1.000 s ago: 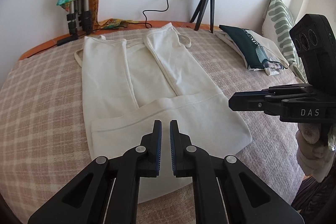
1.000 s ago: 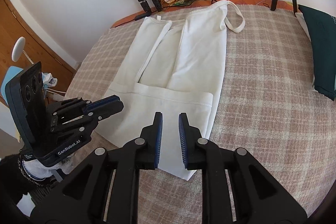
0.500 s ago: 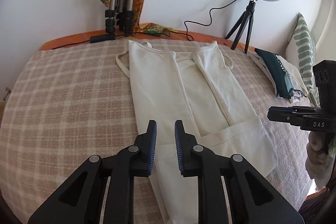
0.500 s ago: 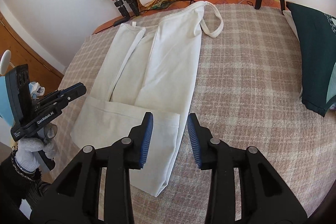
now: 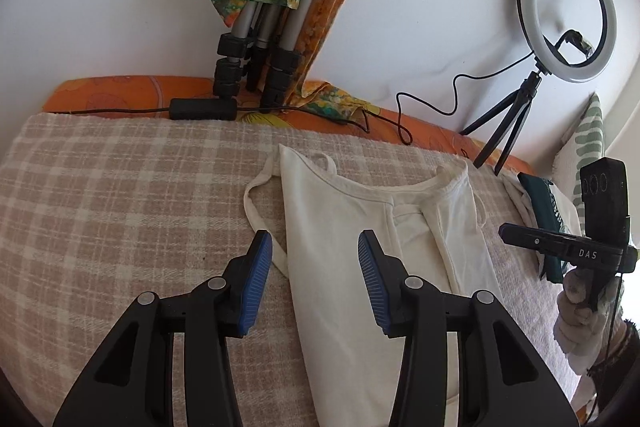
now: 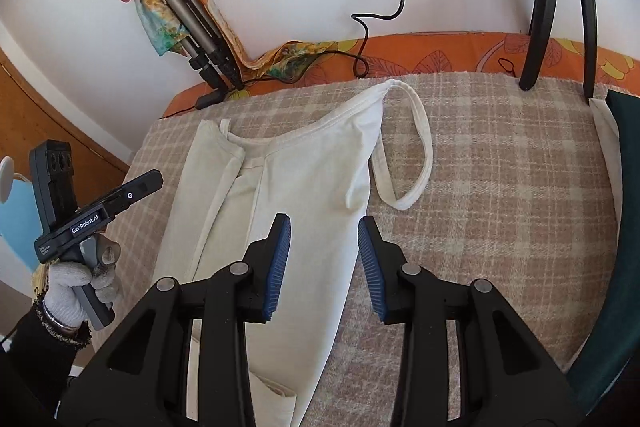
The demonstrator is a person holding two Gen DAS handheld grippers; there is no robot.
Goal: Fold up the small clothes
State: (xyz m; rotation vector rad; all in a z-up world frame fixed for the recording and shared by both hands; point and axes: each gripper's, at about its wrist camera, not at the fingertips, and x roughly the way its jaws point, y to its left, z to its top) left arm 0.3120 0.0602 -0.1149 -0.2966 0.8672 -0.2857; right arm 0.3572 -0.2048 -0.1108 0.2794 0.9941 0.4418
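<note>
A white strappy top (image 5: 332, 211) lies flat on the checked blanket (image 5: 120, 211), its sides folded inward and its shoulder straps toward the wall. My left gripper (image 5: 316, 247) hovers over the top's left edge near a strap loop (image 5: 256, 195). Its jaws are opening, with nothing pinched between the blue pads. My right gripper (image 6: 324, 231) stands open over the top's (image 6: 312, 167) right edge, just short of the other strap loop (image 6: 424, 155). Each gripper shows in the other's view: the right (image 5: 505, 230), the left (image 6: 158, 179) in a gloved hand.
Along the wall stand a ring light on a small tripod (image 5: 568, 11), a folded tripod draped with a scarf (image 5: 256, 59), a black adapter (image 5: 202, 109) and cables. Dark green folded cloth (image 6: 624, 187) and a patterned pillow (image 5: 588, 135) lie at the right.
Both grippers have travelled from the folded-up lower hem toward the strap end of the top. Both sets of jaws, nearly shut a second ago, now stand apart.
</note>
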